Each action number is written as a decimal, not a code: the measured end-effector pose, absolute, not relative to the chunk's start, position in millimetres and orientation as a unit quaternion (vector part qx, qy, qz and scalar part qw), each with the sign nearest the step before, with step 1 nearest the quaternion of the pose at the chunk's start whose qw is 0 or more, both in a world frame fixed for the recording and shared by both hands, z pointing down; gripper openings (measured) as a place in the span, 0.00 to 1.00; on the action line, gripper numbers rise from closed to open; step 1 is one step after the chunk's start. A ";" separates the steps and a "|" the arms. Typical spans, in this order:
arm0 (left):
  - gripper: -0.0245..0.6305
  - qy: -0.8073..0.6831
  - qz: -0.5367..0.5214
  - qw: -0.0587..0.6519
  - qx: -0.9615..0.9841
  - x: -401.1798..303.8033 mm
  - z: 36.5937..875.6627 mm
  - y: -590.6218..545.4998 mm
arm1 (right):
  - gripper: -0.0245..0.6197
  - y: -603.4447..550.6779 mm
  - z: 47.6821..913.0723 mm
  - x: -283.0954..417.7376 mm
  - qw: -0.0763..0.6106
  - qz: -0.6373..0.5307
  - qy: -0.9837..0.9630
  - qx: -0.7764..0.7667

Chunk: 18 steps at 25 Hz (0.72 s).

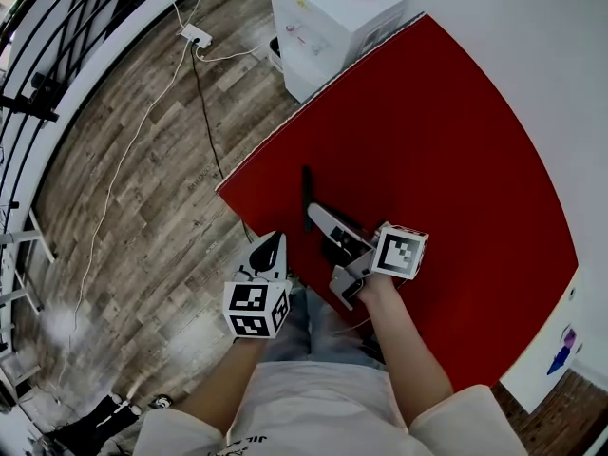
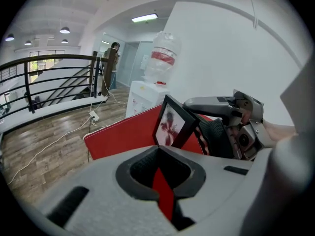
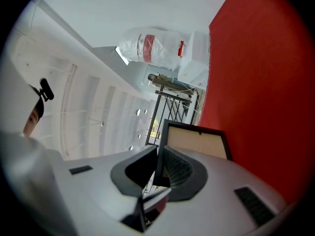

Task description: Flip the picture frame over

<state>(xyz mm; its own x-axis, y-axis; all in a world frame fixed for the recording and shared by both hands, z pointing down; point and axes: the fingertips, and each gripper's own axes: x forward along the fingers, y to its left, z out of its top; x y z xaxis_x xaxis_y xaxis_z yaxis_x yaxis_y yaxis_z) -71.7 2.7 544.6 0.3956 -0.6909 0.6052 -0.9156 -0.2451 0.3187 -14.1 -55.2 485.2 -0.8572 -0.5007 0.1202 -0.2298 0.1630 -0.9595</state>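
The black picture frame (image 1: 306, 193) stands on edge near the left edge of the red table (image 1: 446, 160). In the left gripper view its front (image 2: 171, 124) shows a red flower print. The right gripper view looks at its brown backing board (image 3: 197, 144). My right gripper (image 1: 315, 218) is shut on the frame's near edge, and the frame's rim sits between its pads (image 3: 158, 168). My left gripper (image 1: 273, 243) hangs just off the table's left edge, beside the frame. Its jaws (image 2: 160, 176) are shut with nothing in them.
A white water dispenser (image 1: 332, 17) with its bottle (image 2: 162, 58) stands past the table's far corner. A power strip (image 1: 197, 36) and cables lie on the wooden floor at the left. A black railing (image 1: 57, 55) runs along the far left, and a white wall borders the table's right.
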 end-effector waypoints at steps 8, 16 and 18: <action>0.21 -0.419 0.176 0.305 0.837 -21.8 547.9 1.2 | 0.11 -55.3 489.9 -0.3 0.082 -0.583 0.767 -0.253; 0.22 -0.356 0.215 0.231 0.880 9.7 548.3 -17.8 | 0.11 -59.2 482.9 9.2 0.042 -0.571 0.775 -0.266; 0.22 -0.348 0.217 0.229 0.883 13.0 549.5 -18.1 | 0.11 -58.8 482.4 11.4 0.033 -0.564 0.779 -0.272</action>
<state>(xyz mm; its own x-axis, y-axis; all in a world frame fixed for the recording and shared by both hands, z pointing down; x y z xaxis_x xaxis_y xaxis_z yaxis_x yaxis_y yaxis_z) 13.0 -18.1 549.5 0.6641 -0.5148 0.5422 -0.7135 -0.6530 0.2539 11.4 -58.8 482.4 -0.8501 -0.4602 0.2559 -0.3868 0.2159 -0.8965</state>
